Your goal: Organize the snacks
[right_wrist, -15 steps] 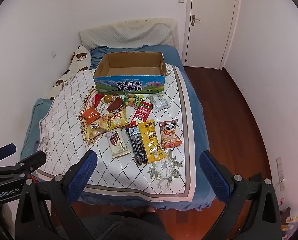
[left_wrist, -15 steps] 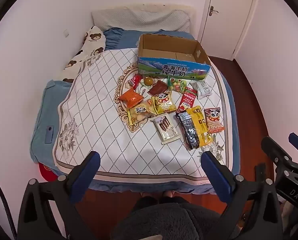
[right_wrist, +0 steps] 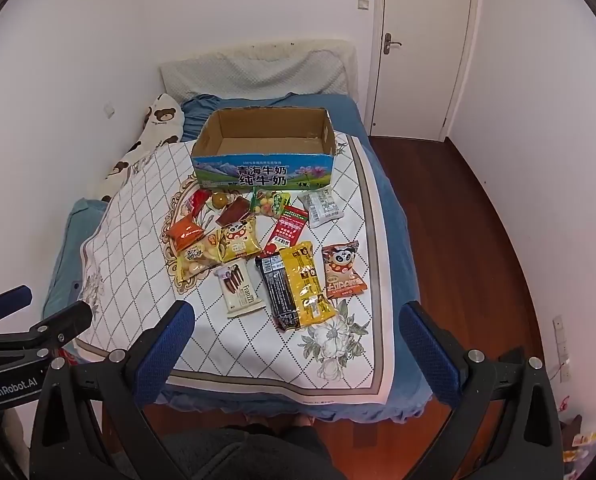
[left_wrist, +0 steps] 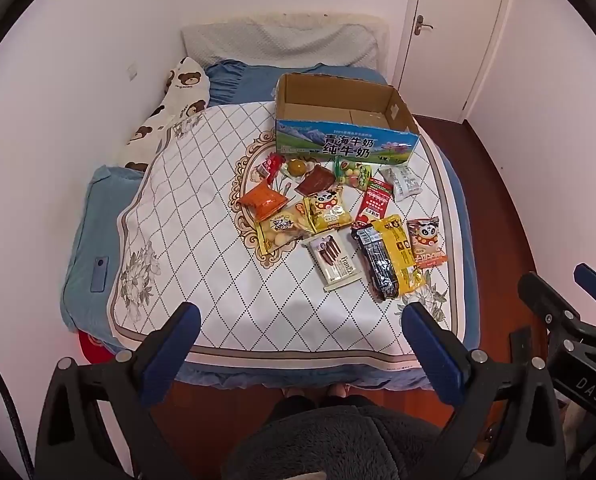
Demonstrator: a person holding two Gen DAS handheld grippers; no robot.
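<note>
Several snack packets lie on a white quilted cloth (left_wrist: 202,240) on a bed: an orange bag (left_wrist: 263,199), a yellow panda bag (left_wrist: 328,207), a white chocolate-stick pack (left_wrist: 335,263), a long black and yellow pack (left_wrist: 390,256), an orange panda bag (right_wrist: 343,270). Behind them stands an empty open cardboard box (left_wrist: 346,120) (right_wrist: 264,148) with a blue printed front. My left gripper (left_wrist: 302,320) is open, well short of the snacks, over the cloth's near edge. My right gripper (right_wrist: 298,320) is open too, held just in front of the black and yellow pack (right_wrist: 294,286), touching nothing.
The bed fills a narrow room: a wall on the left, a bear-print pillow (left_wrist: 178,96) and a grey headboard cushion (left_wrist: 282,44) behind. A wooden floor (right_wrist: 478,240) runs along the right to a closed door (right_wrist: 418,40). The person's dark clothing (left_wrist: 338,440) shows below.
Both views have tilted a little: the bed and snacks sit slightly lower and nearer in the frames. Nothing on the bed has moved; both grippers remain open.
</note>
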